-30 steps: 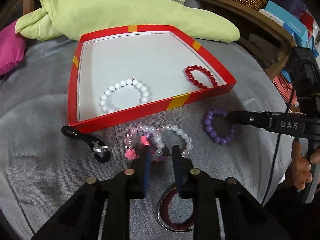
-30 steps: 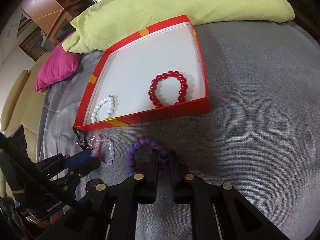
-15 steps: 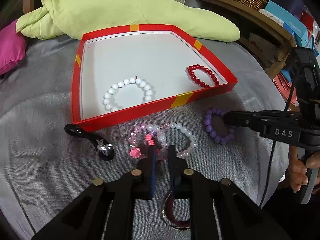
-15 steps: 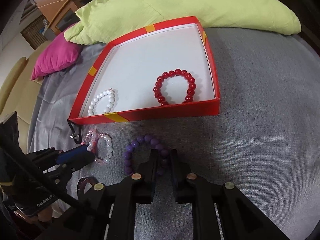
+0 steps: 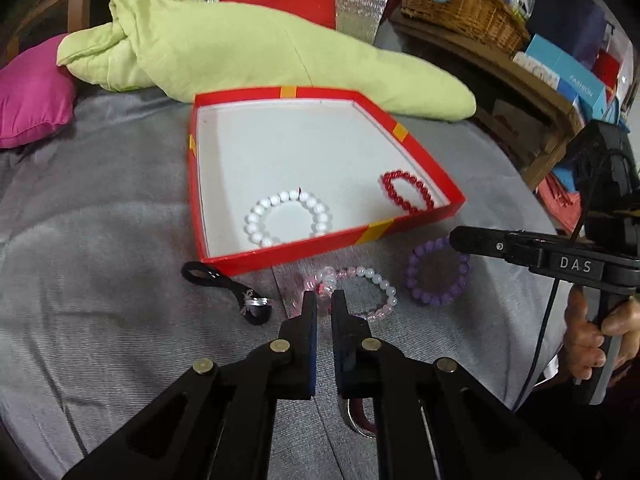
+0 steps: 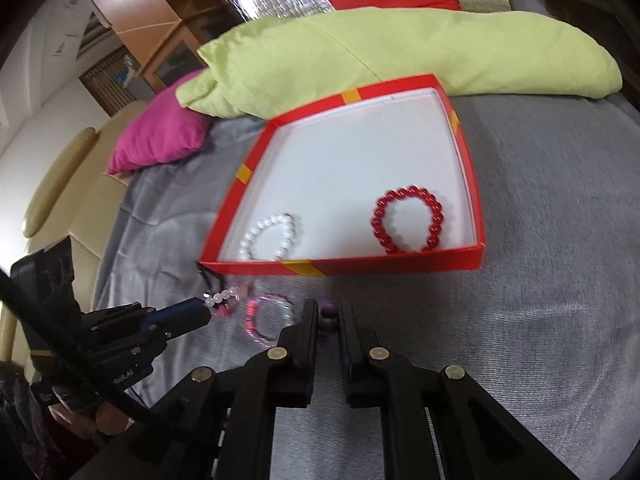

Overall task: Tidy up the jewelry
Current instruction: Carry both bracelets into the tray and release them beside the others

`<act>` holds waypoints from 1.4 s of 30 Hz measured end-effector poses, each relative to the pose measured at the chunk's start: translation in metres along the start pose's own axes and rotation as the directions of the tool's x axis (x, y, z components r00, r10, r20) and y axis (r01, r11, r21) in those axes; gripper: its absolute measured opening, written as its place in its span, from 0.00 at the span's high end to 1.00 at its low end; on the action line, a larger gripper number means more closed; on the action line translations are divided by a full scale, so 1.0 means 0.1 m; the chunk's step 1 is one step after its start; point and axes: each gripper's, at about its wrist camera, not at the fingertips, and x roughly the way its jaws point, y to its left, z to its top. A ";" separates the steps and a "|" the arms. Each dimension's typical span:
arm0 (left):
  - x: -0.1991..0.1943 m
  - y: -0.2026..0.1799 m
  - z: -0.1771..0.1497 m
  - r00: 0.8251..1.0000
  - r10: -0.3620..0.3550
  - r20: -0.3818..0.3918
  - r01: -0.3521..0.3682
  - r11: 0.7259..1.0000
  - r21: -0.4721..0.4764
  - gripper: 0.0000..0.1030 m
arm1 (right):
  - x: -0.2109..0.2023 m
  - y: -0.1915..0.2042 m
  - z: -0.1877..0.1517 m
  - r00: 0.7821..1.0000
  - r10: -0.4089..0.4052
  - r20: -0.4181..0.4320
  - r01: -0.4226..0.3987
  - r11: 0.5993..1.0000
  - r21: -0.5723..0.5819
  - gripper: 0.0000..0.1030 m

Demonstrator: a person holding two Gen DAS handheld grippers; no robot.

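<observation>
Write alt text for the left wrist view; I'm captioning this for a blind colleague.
The left gripper is shut on a pink and white bead bracelet lying on grey cloth just in front of a red tray. The tray holds a white bracelet and a red bracelet; to the right, the right gripper reaches a purple bracelet.

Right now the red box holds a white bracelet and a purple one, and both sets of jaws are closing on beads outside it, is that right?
Not quite: the second bracelet in the red box is red, not purple. The purple bracelet lies outside on the grey cloth, as both wrist views show. The white bracelet is inside, as you say.
</observation>
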 end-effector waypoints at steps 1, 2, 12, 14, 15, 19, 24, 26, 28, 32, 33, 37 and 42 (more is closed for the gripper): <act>-0.02 0.00 0.01 1.000 0.000 0.006 0.000 1.000 0.002 0.93 | -0.02 0.02 0.01 1.000 0.010 0.008 -0.010 1.000 -0.002 0.90; -0.05 0.01 0.01 1.000 0.001 0.016 -0.001 1.000 0.005 0.93 | -0.04 0.03 0.01 1.000 0.019 0.018 -0.019 1.000 -0.004 0.90; -0.19 -0.04 0.07 0.997 -0.044 0.061 0.043 0.999 0.005 0.93 | -0.20 0.06 0.06 0.994 0.067 0.085 -0.065 0.998 -0.017 0.90; -0.26 -0.08 0.11 0.994 -0.060 0.088 0.060 0.998 0.010 0.93 | -0.24 0.06 0.09 0.991 0.076 0.106 -0.075 0.997 -0.013 0.90; -0.28 -0.08 0.13 0.993 -0.065 0.099 0.064 0.998 0.009 0.93 | -0.25 0.07 0.11 0.991 0.077 0.114 -0.076 0.997 -0.012 0.90; -0.34 -0.10 0.24 0.988 -0.070 0.136 0.069 0.998 0.007 0.93 | -0.25 0.06 0.18 0.987 0.076 0.140 -0.076 0.997 -0.005 0.90; -0.27 -0.02 0.46 0.985 -0.044 0.167 0.049 0.998 -0.027 0.93 | -0.14 0.06 0.32 0.986 0.056 0.159 -0.059 0.998 0.016 0.90; -0.21 0.03 0.55 0.984 -0.017 0.177 0.025 0.999 -0.044 0.93 | -0.07 0.04 0.38 0.985 0.050 0.164 -0.056 0.998 0.030 0.90; -0.14 0.09 0.60 0.984 0.004 0.176 0.008 0.998 -0.066 0.93 | 0.01 0.04 0.45 0.985 0.043 0.167 -0.050 0.998 0.037 0.90; 0.05 0.20 0.68 0.987 0.024 0.157 -0.007 0.994 -0.109 0.93 | 0.16 0.07 0.54 0.986 0.030 0.166 -0.039 0.998 0.049 0.90; 0.08 0.21 0.69 0.988 0.031 0.153 -0.014 0.994 -0.111 0.93 | 0.20 0.07 0.56 0.986 0.030 0.167 -0.038 0.998 0.048 0.90; 0.18 0.21 0.74 0.986 0.068 0.150 -0.054 0.994 -0.099 0.93 | 0.32 0.07 0.65 0.985 0.020 0.174 -0.030 0.998 0.053 0.90; 0.32 0.29 0.83 0.984 0.104 0.142 -0.086 0.988 -0.127 0.93 | 0.48 0.02 0.78 0.982 -0.002 0.189 -0.014 0.997 0.082 0.90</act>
